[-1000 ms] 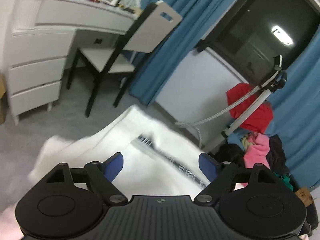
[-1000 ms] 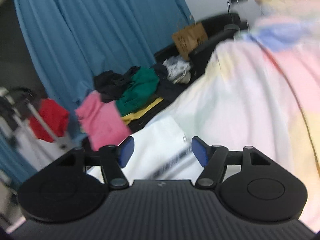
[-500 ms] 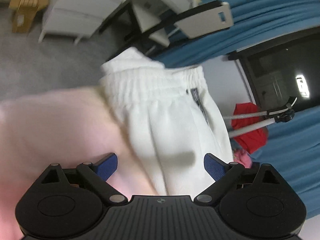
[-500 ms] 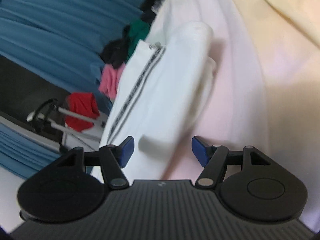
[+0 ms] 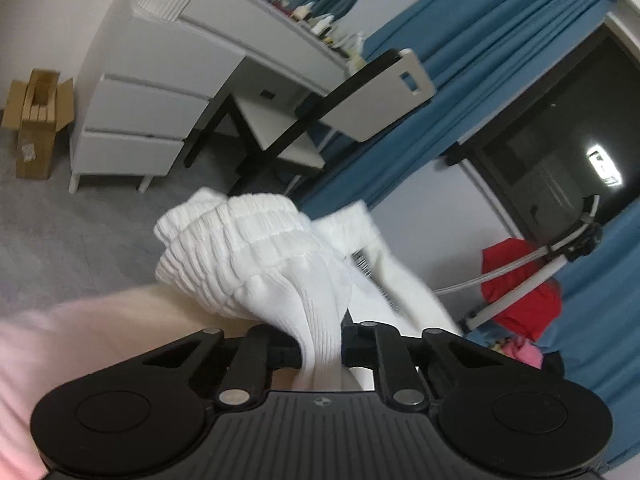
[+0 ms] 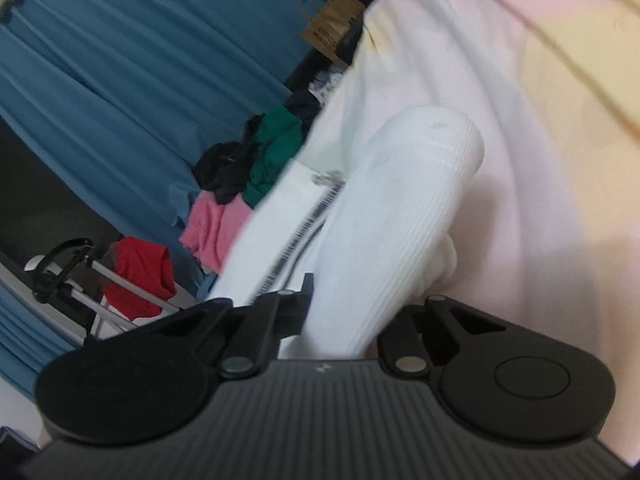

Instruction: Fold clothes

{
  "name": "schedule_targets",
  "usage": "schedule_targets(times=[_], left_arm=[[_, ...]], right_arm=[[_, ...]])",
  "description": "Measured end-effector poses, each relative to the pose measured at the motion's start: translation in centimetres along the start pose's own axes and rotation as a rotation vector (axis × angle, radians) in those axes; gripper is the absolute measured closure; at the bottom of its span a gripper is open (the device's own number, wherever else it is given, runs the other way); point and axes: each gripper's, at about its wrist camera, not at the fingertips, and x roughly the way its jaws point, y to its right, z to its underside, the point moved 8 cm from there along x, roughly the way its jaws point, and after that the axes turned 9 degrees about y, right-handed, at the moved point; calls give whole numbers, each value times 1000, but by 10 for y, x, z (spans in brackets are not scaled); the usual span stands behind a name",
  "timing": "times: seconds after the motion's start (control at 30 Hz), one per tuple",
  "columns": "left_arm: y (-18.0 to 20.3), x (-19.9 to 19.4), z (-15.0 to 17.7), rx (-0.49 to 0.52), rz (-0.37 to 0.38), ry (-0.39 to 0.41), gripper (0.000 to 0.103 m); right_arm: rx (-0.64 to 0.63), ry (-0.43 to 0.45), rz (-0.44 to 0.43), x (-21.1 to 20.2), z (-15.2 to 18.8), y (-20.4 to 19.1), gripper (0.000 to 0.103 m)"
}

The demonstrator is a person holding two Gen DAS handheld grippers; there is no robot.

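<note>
Claws (image 5: pixel 320 354) (image 6: pixel 344 320) pinch white trousers (image 5: pixel 256 248) (no legible label).

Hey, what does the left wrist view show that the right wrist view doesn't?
Only the left view: a desk, a chair, a cardboard box, and the left gripper shut on the pants' gathered waistband. Only the right view: a paper bag, green clothing, and the right gripper shut on a pant leg. Both: the white pants, blue curtains, a red garment and the bed.
</note>
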Motion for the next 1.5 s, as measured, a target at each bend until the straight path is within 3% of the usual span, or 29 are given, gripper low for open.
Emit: schedule_targets(times=[0.2,0.4,0.47,0.57,0.7,0.9,1.13,1.3,1.37,1.5], left_arm=[[24,-66,-30,43,63,7,92],[0,-147,-57,42,58,-35,92],[-20,-165,-51,61,42,-72,92],[-53,-187,-36,98,12,-132,92],[-96,-214,-16,134,-24,-204,91],[-127,-229,3,113,-22,-213,78],[-98,-273,33,494,-40,-239,43],[-55,-310,63,624,-28,-178,31],[-31,-323,83,659,40,-152,23],[21,-331,138,799,188,-135,22]], right_arm=[[32,-4,-23,-59,-20,0,90],[81,-7,28,-139,-36,33,90],[133,-12,44,-162,-41,49,90],[114,2,73,-191,-37,78,90],[51,-95,149,-197,-21,123,90],[41,-105,134,-195,-17,129,90],[45,-108,112,-200,-15,137,90],[36,-92,110,-195,-18,131,90],[26,-88,109,-194,-18,131,90],[-18,-79,109,-194,-18,129,90]])
